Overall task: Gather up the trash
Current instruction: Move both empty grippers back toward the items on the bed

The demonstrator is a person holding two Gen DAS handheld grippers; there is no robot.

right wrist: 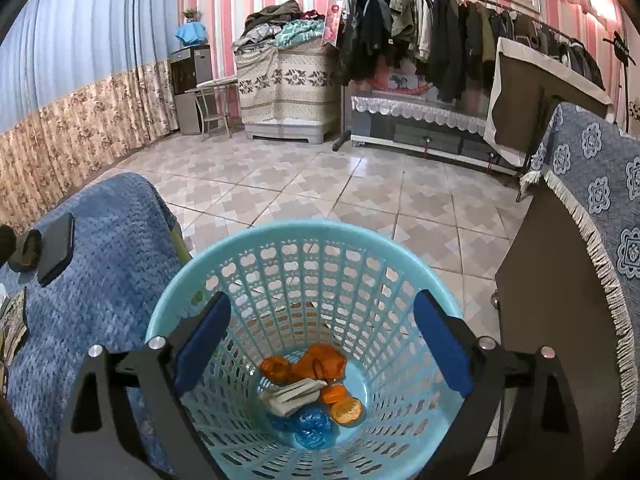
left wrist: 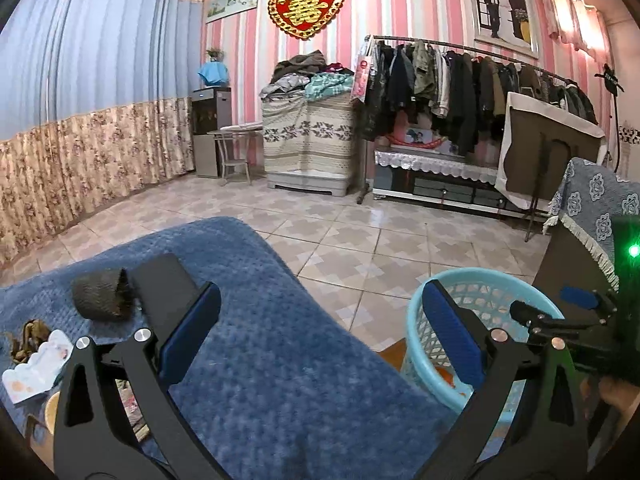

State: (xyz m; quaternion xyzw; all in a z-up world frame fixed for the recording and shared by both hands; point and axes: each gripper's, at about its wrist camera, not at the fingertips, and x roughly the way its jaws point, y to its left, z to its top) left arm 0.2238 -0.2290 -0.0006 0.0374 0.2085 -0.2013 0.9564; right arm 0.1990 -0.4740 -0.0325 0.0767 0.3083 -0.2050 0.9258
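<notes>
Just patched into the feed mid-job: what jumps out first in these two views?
The light blue mesh basket fills the right wrist view, directly under the open right gripper, with orange peels and a blue crumpled wrapper at its bottom. In the left wrist view, the open left gripper hangs over the blue blanket, where a dark roll and white packaging lie at far left.

Left gripper (left wrist: 320,336) spread wide, empty, tilted slightly downward beside the basket (left wrist: 420,312). Right gripper (right wrist: 322,344) spread wide, empty, above the basket, angled down.
</notes>
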